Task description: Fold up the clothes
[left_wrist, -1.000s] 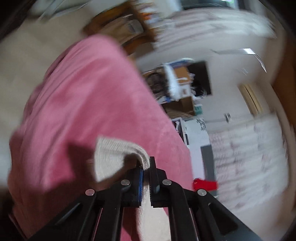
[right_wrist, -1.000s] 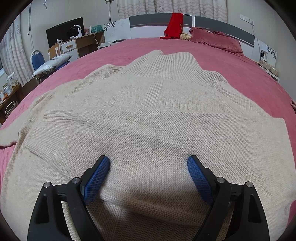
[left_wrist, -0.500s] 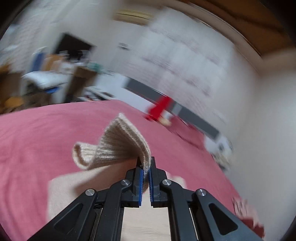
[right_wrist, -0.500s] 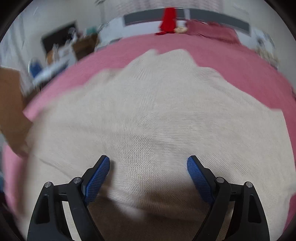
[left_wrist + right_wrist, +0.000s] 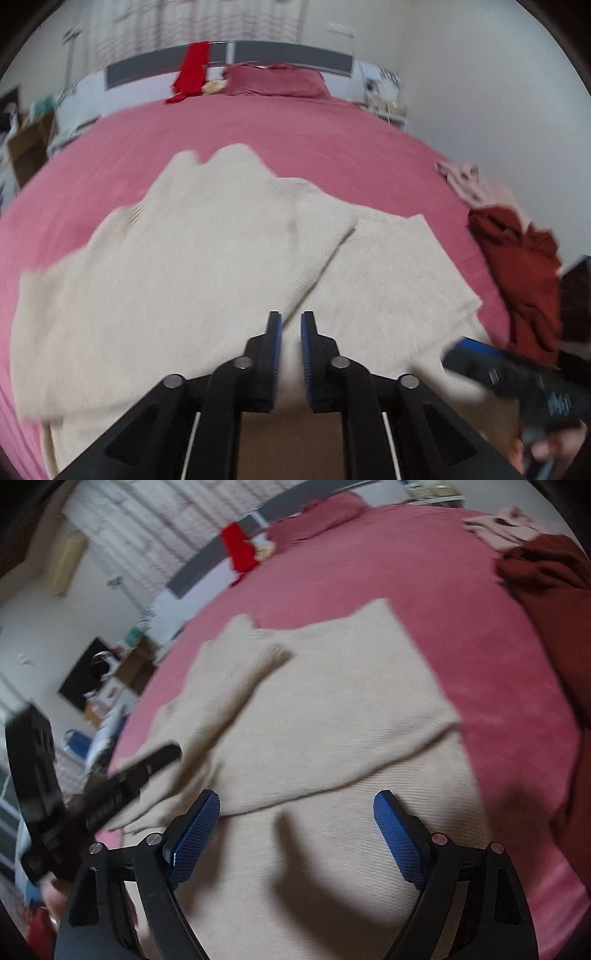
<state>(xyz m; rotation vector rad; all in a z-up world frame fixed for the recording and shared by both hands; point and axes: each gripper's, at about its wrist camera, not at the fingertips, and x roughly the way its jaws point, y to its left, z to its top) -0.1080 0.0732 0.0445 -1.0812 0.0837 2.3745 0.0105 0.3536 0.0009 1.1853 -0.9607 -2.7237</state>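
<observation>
We are folding the cream sweater lying on the pink bed, one sleeve laid across its body. Our left claw is hovering narrow and empty, our right claw gaping wide (holding nothing); next comes gripping an edge squarely.

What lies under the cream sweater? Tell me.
The cream sweater lies spread on the pink bedspread, one sleeve folded across its body. Bedspread shows all around it. Whatever sits directly beneath the knit is covered and cannot be seen.
</observation>
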